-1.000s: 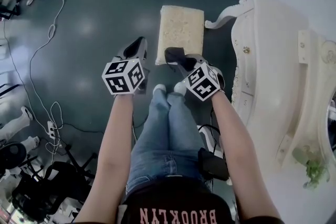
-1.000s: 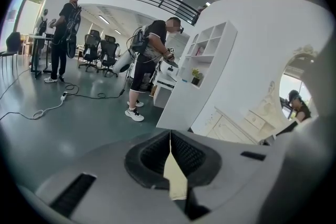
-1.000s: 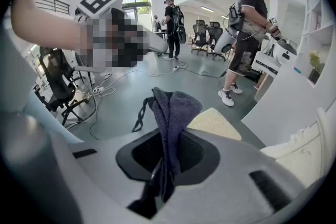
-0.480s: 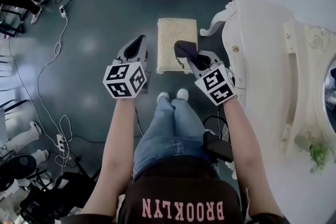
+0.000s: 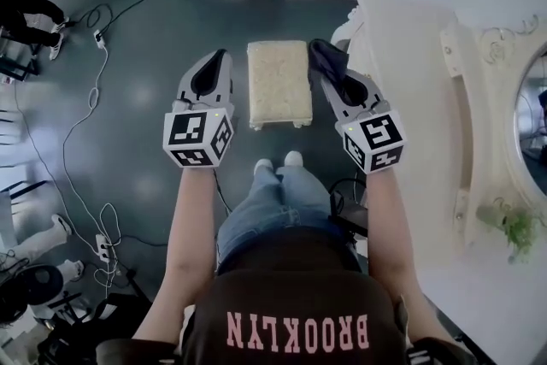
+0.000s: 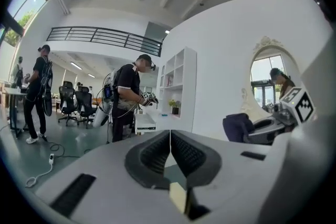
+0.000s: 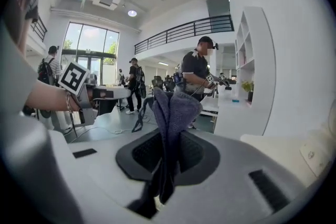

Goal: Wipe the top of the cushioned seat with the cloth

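Cloth (image 7: 170,107) in right gripper (image 7: 168,139) jaws, seemingly beside seat (image 5: 279,81).

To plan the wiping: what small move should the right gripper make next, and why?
Probably lower the right gripper leftward onto the cushioned seat: it is shut on the cloth, which is beside the seat, not on it.

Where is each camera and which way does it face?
Head view: on the person's head, facing steeply down at the seat, arms, legs, left gripper and right gripper with the cloth.
Left gripper view: on the left gripper, facing along its shut jaws across the room.
Right gripper view: on the right gripper, facing along its jaws, shut on the cloth.
Shared: each gripper view shows the other gripper.
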A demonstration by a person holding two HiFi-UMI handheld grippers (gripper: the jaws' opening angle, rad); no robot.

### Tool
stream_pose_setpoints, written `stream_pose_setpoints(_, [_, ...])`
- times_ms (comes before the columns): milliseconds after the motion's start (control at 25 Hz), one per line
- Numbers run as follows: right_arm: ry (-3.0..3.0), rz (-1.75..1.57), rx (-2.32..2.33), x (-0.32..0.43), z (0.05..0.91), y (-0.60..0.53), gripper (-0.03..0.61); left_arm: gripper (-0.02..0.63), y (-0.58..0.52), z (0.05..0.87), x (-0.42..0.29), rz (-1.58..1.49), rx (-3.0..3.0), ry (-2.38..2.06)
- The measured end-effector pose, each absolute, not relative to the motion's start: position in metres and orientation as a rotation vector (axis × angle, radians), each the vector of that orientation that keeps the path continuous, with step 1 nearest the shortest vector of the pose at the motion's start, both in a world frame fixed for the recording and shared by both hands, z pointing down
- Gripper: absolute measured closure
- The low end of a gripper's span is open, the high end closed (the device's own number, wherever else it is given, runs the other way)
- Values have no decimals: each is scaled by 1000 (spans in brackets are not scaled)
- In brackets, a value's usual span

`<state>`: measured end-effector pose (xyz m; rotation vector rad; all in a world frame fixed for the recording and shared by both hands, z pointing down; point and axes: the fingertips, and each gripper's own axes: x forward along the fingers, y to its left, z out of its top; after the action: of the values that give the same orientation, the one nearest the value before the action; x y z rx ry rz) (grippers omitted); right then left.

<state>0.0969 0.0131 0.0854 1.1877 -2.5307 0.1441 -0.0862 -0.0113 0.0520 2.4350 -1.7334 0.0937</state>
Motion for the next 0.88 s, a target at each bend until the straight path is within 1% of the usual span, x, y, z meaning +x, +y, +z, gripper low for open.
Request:
stream_pose_setpoints(200, [-2604, 98, 1388, 118, 56, 11, 546, 609, -5, 22, -82, 62, 2507, -1791])
stream_pose_setpoints(440, [-2637, 9, 1508, 136, 37, 11, 546, 609, -2, -4, -78, -4, 2562, -1831])
stream_pose_setpoints(880, [-2584, 4, 1493, 130, 50, 20, 546, 609, -7, 5, -68, -21, 2557, -1779])
